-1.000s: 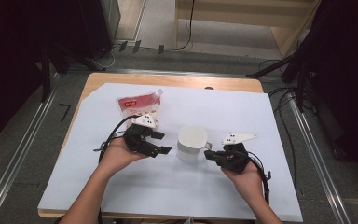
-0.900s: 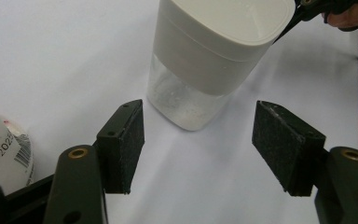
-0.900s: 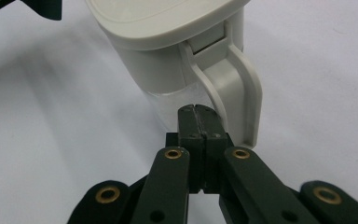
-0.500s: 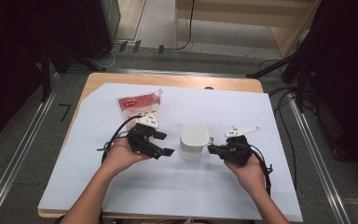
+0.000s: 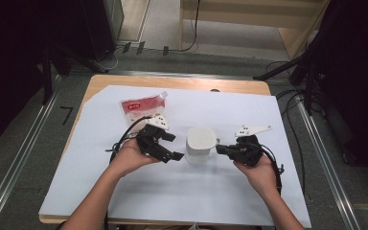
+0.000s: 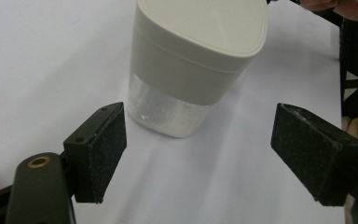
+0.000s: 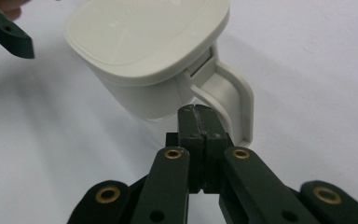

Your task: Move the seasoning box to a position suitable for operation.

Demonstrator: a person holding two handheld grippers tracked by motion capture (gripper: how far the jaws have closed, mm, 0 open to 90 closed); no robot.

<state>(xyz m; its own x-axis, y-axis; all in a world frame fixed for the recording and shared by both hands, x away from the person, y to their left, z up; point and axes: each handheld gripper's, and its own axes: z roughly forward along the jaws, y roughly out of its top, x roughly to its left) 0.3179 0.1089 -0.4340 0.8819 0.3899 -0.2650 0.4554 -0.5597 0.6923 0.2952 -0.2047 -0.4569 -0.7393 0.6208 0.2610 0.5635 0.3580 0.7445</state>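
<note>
Table (image 5: 182, 84): wooden top, lying under a large white sheet (image 5: 211, 191) that is covering nearly all of it and serving as the working surface.

Pouch (image 5: 141, 106): red-and-white spouted bag, lying flat on the sheet toward the far left, well apart from the work in hand.

Container (image 5: 200, 145): lidded jug standing upright near the middle of the sheet, between the two grippers. Cream lid (image 7: 149, 39) sitting closed on top; cream upper band over a clear lower body (image 6: 168, 109); moulded loop handle (image 7: 230, 100) facing the person's right side. Judged to be rigid plastic, light if empty, its smooth walls likely to be slippery under the pads. Contents cannot be told. Best holds are judged to be the handle, or the flat sides of the upper band, where the wall looks stiffest; the clear lower part may be flexing more under pressure.

Left gripper (image 6: 198, 158): resting in the person's left hand (image 5: 127, 158), jaws standing wide after just having been opening, nothing between them; the container is sitting just ahead of the pads (image 6: 107, 147), apart from them.

Right gripper (image 7: 196, 112): resting in the person's right hand (image 5: 261, 172), jaws pressed fully together with nothing between them, tips sitting close against the handle; whether they are touching it cannot be told.
</note>
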